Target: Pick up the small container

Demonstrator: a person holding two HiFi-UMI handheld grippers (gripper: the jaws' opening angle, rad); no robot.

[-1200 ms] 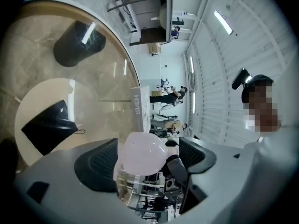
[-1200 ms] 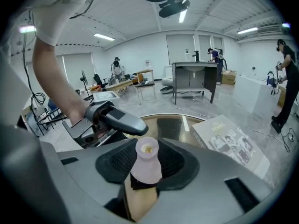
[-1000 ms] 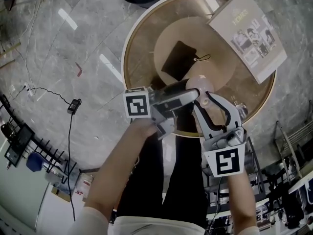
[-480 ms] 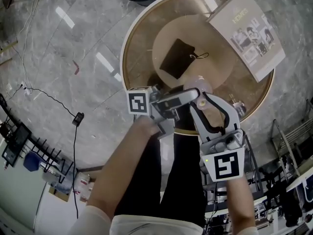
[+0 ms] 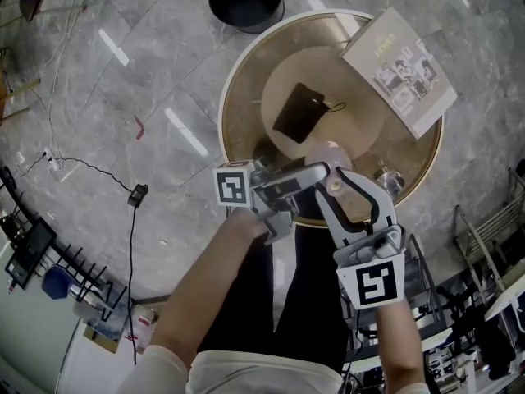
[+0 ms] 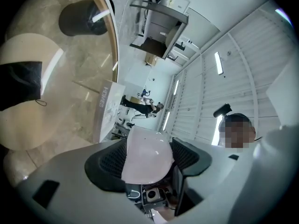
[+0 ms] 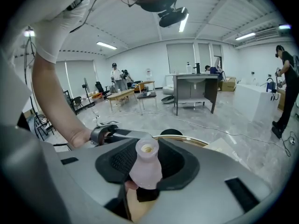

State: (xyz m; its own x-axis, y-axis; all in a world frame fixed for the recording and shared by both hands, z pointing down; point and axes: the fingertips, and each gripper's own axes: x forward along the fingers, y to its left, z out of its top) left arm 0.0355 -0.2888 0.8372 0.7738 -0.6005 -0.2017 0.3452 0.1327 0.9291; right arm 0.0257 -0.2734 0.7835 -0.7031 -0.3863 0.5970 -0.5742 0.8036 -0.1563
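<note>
Both claws have risen off the round desk (image 5: 225,113) since a second ago, lifting the small container (image 5: 330,156) between them. It hangs over the desk's near part, touching nothing else. The left claw (image 6: 148,158) has just been closing, and its pads now press the pale pink container's wide end. The right claw (image 7: 147,166), jaws partway apart, grips the narrower body, the open mouth showing above its pads.

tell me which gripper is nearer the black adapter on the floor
Left. The left gripper lies on the adapter's side of the pink container; the right gripper lies beyond it.
</note>
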